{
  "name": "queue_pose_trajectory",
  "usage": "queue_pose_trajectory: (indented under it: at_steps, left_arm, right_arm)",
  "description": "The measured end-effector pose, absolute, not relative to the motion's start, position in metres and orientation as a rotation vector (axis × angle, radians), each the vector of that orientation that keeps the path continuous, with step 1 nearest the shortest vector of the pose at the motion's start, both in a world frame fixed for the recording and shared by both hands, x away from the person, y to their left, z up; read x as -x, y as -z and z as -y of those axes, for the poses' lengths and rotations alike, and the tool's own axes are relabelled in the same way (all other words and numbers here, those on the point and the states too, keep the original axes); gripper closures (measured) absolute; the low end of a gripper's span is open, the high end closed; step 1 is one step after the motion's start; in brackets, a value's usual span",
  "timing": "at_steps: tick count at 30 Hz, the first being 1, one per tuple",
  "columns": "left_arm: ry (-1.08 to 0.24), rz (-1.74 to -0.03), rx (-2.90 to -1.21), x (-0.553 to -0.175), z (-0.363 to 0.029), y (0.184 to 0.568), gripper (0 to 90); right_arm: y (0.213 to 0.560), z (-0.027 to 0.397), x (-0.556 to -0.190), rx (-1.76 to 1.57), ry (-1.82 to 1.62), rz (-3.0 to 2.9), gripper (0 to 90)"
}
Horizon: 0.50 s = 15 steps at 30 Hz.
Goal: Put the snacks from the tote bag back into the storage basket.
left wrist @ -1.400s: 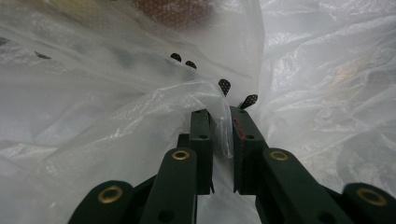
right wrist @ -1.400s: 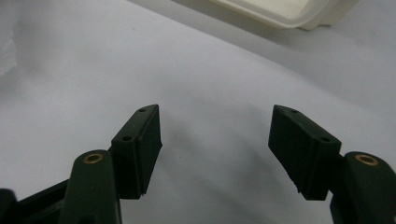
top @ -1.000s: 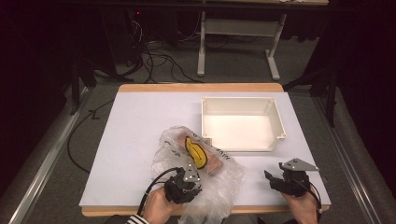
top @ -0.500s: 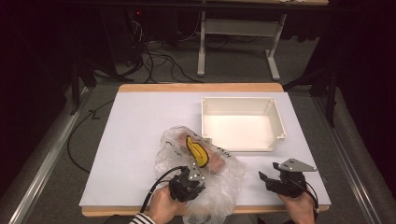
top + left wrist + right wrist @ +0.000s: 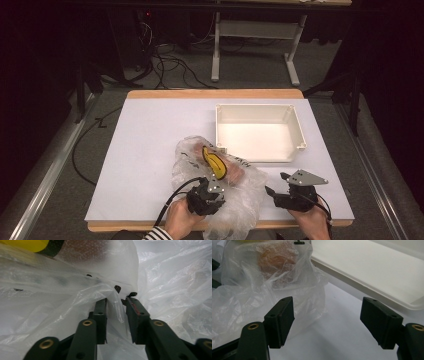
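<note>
A crumpled clear plastic bag [image 5: 240, 200] lies near the table's front edge. Inside it are a yellow, black-tipped object [image 5: 214, 161] and an orange-pink lump [image 5: 234, 173]. My left gripper [image 5: 216, 186] reaches into the bag's folds from below. Its jaws [image 5: 117, 302] have just been opening: a narrow gap shows, with a fold of the film [image 5: 115, 312] loose between them. To the right of the bag, my right gripper [image 5: 272, 194] points at it. Those jaws [image 5: 327, 315] have just been opening too and stand wide with nothing between them. The bag [image 5: 262, 290] is just ahead to the left.
A white rectangular tray [image 5: 257, 106] stands behind the bag at the right, and its rim [image 5: 367, 292] is close to my right gripper. White paper [image 5: 150, 140] covers the wooden table. Cables trail from both grippers over the front edge.
My right gripper has slid left toward the bag. The left hand has barely shifted, and the bag lies as before.
</note>
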<state>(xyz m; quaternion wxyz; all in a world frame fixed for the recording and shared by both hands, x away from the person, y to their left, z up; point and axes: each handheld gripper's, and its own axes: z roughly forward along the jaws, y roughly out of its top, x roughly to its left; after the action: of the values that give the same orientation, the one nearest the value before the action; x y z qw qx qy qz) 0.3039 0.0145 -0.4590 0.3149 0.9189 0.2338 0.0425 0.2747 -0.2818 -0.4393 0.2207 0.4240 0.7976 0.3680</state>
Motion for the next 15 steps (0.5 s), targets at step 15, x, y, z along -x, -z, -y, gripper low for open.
queue_pose_trajectory:
  at_steps: [15]
  left_arm:
    - [-0.15, -0.659, -2.386, -0.302, -0.023, 0.444, 46.8]
  right_arm:
    - [0.452, 0.271, -0.29, -1.232, -0.93, -2.308, 42.3]
